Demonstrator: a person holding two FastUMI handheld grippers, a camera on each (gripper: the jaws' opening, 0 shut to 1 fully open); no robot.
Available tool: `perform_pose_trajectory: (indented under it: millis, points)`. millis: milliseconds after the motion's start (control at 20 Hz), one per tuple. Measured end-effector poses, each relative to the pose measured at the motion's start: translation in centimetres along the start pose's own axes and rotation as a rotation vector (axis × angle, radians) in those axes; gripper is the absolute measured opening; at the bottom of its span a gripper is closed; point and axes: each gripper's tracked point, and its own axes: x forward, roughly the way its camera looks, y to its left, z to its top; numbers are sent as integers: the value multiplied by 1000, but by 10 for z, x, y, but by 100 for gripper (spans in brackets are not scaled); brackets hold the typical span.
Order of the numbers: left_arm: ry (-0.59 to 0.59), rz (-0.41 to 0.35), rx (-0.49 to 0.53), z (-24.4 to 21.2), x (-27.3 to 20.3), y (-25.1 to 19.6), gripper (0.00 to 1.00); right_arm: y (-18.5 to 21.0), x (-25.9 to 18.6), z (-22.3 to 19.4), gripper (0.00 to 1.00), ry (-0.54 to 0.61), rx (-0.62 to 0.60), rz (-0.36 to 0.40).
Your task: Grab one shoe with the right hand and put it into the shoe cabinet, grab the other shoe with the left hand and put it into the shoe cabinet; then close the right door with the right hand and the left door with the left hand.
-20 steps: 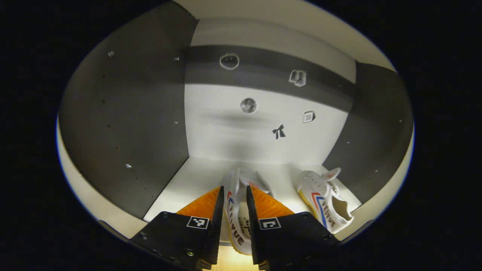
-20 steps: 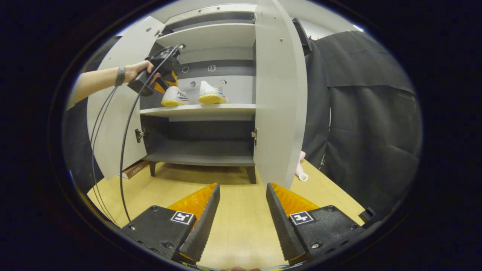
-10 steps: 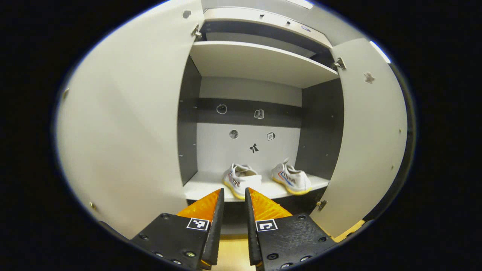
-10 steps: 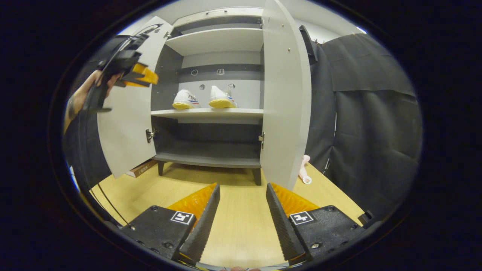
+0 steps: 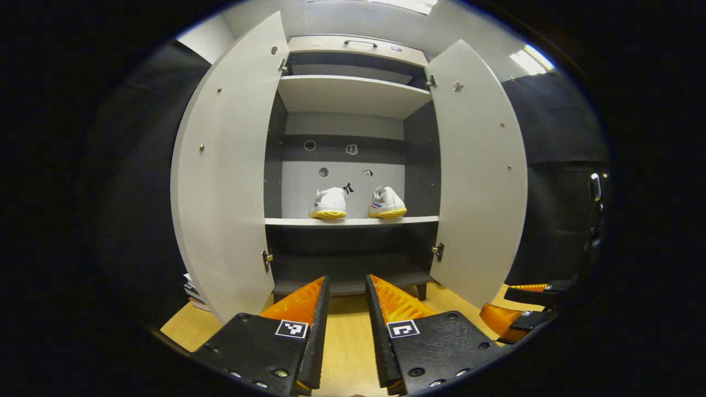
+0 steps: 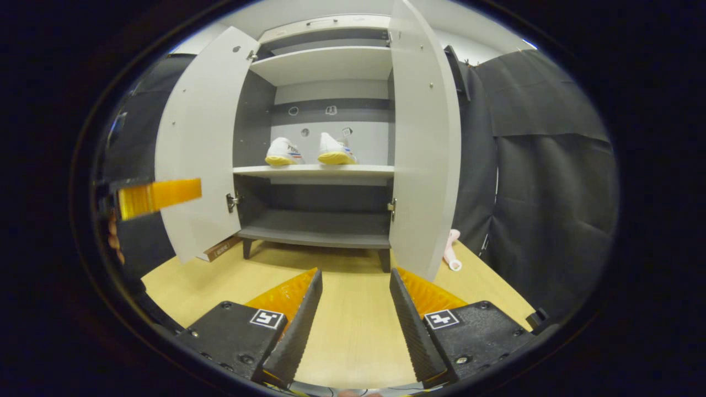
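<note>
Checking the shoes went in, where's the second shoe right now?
In the left gripper view, the second shoe sits on the cabinet's middle shelf, left of the other shoe, between both open doors.

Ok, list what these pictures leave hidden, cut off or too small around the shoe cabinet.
- Left shoe and right shoe: left gripper view gives their heels; toes face away.
- Stickers on the back panel: too small to identify.
- Pink object, right gripper view: partly behind the right door.
- Box on the floor: mostly under the left door.
- Left tongs, right gripper view: cut off at the edge.
</note>
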Motion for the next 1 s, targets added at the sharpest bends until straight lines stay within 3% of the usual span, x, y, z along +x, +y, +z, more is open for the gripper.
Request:
perform_pose_trajectory:
  millis: [50,150,450,800,1000]
  points:
    - [3,7,11,-5,-6,-2,49,1,-3,1,79,-6,-5,2]
    - [-4,4,10,-12,-15,-9,60,5,-8,3,79,-14,-12,9]
    - [-31,86,-52,-22,-41,8,81,2,-33,14,79,-55,-5,6]
    - [20,89,-26,-45,-53,8,82,-42,-69,72,84,-145,33,-12]
    - [32,62,-39,-48,-54,-2,82,-104,-78,113,89,-207,64,-128]
